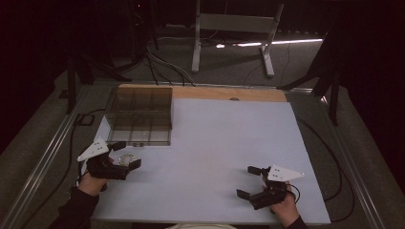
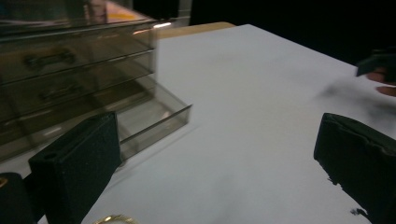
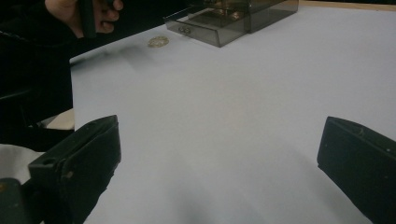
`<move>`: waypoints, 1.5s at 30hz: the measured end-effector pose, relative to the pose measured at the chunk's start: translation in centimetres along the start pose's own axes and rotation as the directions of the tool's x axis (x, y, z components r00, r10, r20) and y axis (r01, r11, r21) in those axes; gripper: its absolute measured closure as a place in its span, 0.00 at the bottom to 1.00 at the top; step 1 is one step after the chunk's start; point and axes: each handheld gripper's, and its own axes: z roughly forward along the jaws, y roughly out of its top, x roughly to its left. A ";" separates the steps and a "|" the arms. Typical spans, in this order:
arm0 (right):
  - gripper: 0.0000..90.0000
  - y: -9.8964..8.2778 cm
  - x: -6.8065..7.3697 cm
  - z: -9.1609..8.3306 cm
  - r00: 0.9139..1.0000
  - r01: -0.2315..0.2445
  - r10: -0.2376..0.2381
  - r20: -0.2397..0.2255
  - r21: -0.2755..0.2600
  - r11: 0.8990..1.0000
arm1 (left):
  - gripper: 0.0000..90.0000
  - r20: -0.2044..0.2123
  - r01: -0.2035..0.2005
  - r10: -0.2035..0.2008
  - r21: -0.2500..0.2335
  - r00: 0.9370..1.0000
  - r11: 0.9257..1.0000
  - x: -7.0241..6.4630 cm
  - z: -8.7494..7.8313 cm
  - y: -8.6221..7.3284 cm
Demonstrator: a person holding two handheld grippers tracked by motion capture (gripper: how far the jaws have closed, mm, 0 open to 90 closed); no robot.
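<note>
Here, left gripper (image 1: pixel 128 155) spread around a small gold ring (image 1: pixel 126 159), perhaps a bracelet; smoky clear-plastic drawer box (image 1: pixel 141 116) beside; right gripper (image 1: pixel 248 182) spread, empty.

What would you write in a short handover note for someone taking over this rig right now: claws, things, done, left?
Left claw: open, holding nothing, poised over the small gold-coloured ring on the white table sheet.
Right claw: open, empty, resting near the front edge, away from the work.
Smoky transparent plastic drawer box: back left; its bottom drawer is pulled out, seemingly empty.
Done: drawer opened.
Left, likely: grip the ring, place it in the open drawer, push it shut.
</note>
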 end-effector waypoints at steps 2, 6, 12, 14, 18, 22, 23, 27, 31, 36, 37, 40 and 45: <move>0.00 0.0 0.0 0.0 1.000 0.000 0.000 0.001 -0.001 1.000 | 0.02 -0.018 0.017 -0.016 0.004 1.000 1.000 0.4 0.0 -0.2; 0.00 0.0 0.0 0.0 1.000 -0.001 0.001 0.001 0.000 1.000 | 0.02 -0.056 0.053 -0.052 0.017 0.997 0.998 1.2 -0.1 -0.7; 0.00 0.0 0.0 -0.1 1.000 -0.002 0.002 0.003 0.001 1.000 | 0.06 -0.113 0.128 -0.122 0.055 0.986 0.990 2.4 -0.2 -1.4; 0.00 0.0 0.0 0.0 1.000 0.001 -0.001 0.004 0.004 1.000 | 0.07 -0.131 0.129 -0.119 0.072 0.984 0.989 2.6 -0.3 -1.5; 0.00 -0.1 -0.1 0.0 1.000 -0.005 0.005 0.004 0.009 1.000 | 0.17 -0.197 0.148 -0.126 0.102 0.972 0.984 2.9 -0.4 -1.8; 0.00 -0.1 -0.1 0.1 1.000 -0.006 0.006 0.006 0.020 1.000 | 0.19 -0.238 0.177 -0.140 0.144 0.961 0.974 3.2 -0.4 -2.3; 0.00 -0.1 -0.1 0.1 1.000 -0.006 0.006 0.006 0.022 1.000 | 0.20 -0.260 0.194 -0.146 0.167 0.955 0.967 3.4 -0.3 -2.5; 0.00 -0.1 -0.1 0.1 1.000 0.002 -0.002 0.006 0.028 1.000 | 0.29 -0.286 0.222 -0.162 0.193 0.944 0.956 3.7 -0.2 -3.0; 0.00 -0.1 0.0 0.1 1.000 0.010 -0.010 0.007 0.031 0.999 | 0.44 -0.288 0.230 -0.165 0.210 0.943 0.950 3.8 0.1 -3.3; 0.00 -0.1 0.0 0.1 1.000 0.010 -0.010 0.007 0.032 0.999 | 0.59 -0.288 0.230 -0.159 0.231 0.944 0.946 3.8 0.4 -3.5; 0.00 -0.1 0.0 0.1 1.000 0.010 -0.010 0.007 0.032 0.999 | 0.60 -0.300 0.242 -0.167 0.232 0.939 0.942 3.9 0.5 -3.5; 0.00 -0.1 -0.1 0.2 1.000 0.007 -0.007 0.007 0.032 0.999 | 0.64 -0.304 0.258 -0.181 0.234 0.935 0.938 4.1 0.5 -3.7; 0.00 -0.1 0.0 0.2 1.000 0.010 -0.010 0.008 0.035 0.999 | 0.71 -0.306 0.272 -0.190 0.252 0.933 0.929 4.1 0.9 -3.9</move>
